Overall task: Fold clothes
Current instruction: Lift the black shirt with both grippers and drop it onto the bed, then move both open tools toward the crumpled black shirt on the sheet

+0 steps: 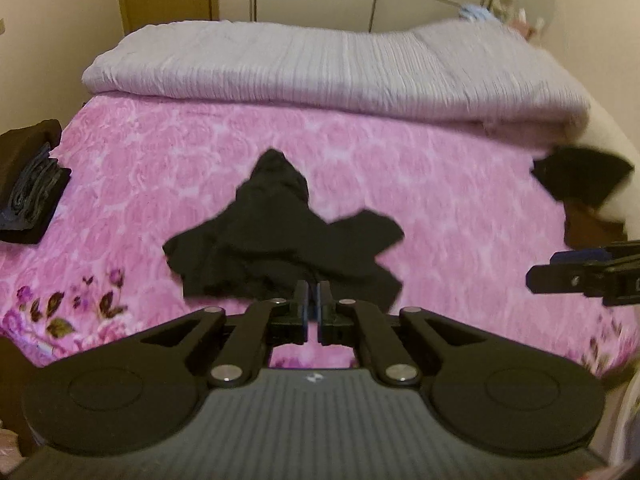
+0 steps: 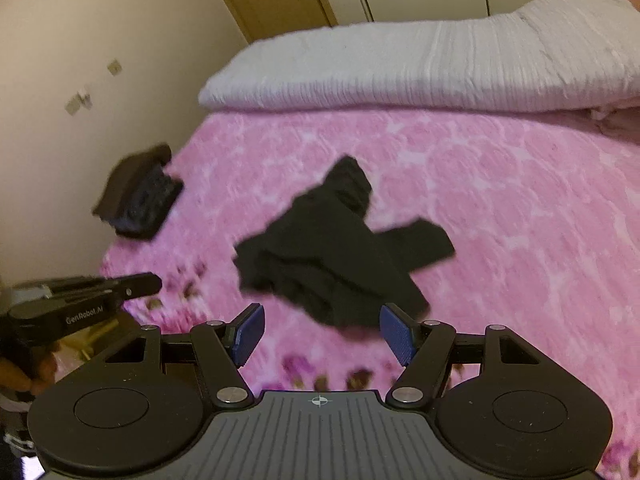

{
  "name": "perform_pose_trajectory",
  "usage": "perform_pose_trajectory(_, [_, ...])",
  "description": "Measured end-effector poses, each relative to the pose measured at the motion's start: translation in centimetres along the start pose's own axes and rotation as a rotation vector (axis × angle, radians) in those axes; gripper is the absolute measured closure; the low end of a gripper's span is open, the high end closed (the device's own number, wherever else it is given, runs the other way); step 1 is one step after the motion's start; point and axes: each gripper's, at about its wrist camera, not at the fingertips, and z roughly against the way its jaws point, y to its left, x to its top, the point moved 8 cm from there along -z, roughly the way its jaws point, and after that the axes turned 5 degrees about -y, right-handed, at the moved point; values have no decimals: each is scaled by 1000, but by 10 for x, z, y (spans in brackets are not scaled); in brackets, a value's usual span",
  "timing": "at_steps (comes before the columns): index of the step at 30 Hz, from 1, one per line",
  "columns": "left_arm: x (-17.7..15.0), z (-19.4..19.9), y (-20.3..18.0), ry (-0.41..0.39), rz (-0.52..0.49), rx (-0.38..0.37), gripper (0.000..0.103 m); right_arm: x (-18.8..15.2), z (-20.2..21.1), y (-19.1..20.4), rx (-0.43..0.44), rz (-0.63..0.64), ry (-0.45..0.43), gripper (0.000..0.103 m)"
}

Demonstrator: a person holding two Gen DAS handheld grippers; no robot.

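A crumpled black garment [image 1: 280, 248] lies in the middle of the pink flowered bedspread [image 1: 440, 200]; it also shows in the right wrist view [image 2: 336, 252]. My left gripper [image 1: 313, 300] is shut and empty, just short of the garment's near edge, and shows from the side in the right wrist view [image 2: 148, 282]. My right gripper [image 2: 322, 332] is open and empty, its blue pads [image 2: 250, 332] either side of the garment's near edge, above the bed. It shows at the right edge of the left wrist view [image 1: 538, 276].
A stack of folded dark clothes [image 1: 28, 196] sits at the bed's left edge, also in the right wrist view [image 2: 138, 196]. Another black garment [image 1: 580, 176] lies at the right edge. A folded grey quilt [image 1: 320, 64] runs across the far side. Wall at left, wardrobe behind.
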Motion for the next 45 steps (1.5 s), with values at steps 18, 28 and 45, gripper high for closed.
perform_pose_trajectory(18, [-67, 56, -57, 30, -135, 57, 99, -109, 42, 17, -36, 43, 36, 35])
perform_pose_trajectory(28, [-57, 46, -40, 27, -171, 36, 97, -99, 32, 23, -61, 19, 24, 35])
perform_pose_trajectory(45, [-17, -21, 80, 79, -312, -105, 96, -61, -67, 87, -199, -130, 20, 35])
